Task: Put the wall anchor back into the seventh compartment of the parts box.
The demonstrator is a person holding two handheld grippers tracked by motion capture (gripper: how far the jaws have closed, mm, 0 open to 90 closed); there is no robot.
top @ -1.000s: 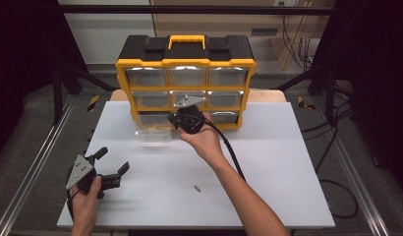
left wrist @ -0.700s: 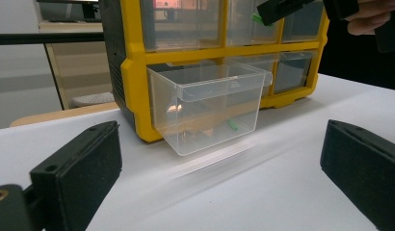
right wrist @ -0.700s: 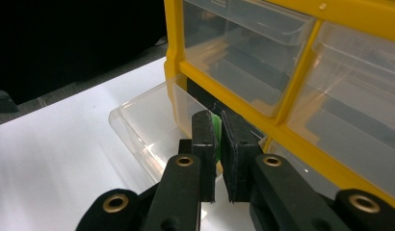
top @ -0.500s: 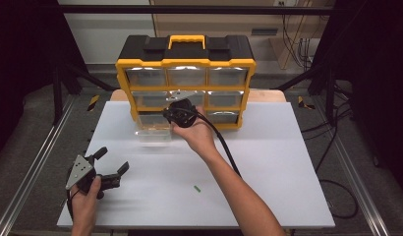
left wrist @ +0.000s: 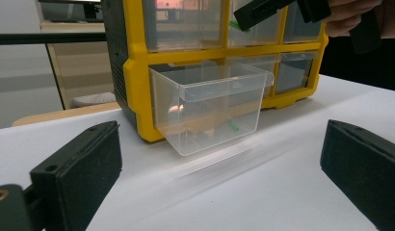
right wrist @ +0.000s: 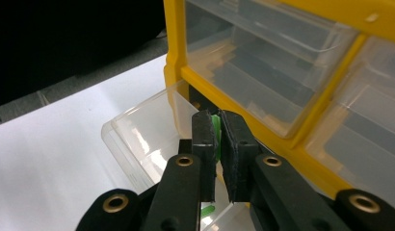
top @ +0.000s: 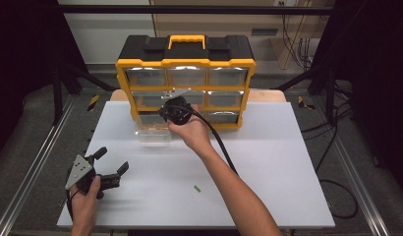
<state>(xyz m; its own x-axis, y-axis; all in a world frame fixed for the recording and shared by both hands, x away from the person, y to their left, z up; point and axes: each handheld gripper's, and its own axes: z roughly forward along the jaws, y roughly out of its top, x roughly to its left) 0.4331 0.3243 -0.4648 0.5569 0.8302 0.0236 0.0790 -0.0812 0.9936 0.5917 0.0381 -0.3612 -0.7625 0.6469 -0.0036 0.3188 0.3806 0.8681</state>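
A clear plastic drawer (top: 153,136) stands pulled out of the bottom left slot of the yellow and black organizer (top: 186,63). My right gripper (top: 165,114) hovers just above the drawer's back part, shut on a small green piece (right wrist: 215,122). From the left gripper view the same drawer (left wrist: 210,110) holds another green piece (left wrist: 233,126), and the right gripper (left wrist: 263,9) hangs above it. My left gripper (top: 112,160) rests at the table's front left, jaws wide open, nothing between them. One more green piece (top: 197,188) lies on the white table.
The white table top (top: 288,167) stretches in front of the organizer. The organizer's other clear drawers (top: 226,76) are pushed in. The right gripper's black cable (top: 221,147) trails over the table along the forearm. Metal frame rails (top: 32,172) run beside the table.
The right gripper, still holding the green piece, has shifted left and slightly toward the organizer, over the pulled-out drawer. The left gripper has stayed put.
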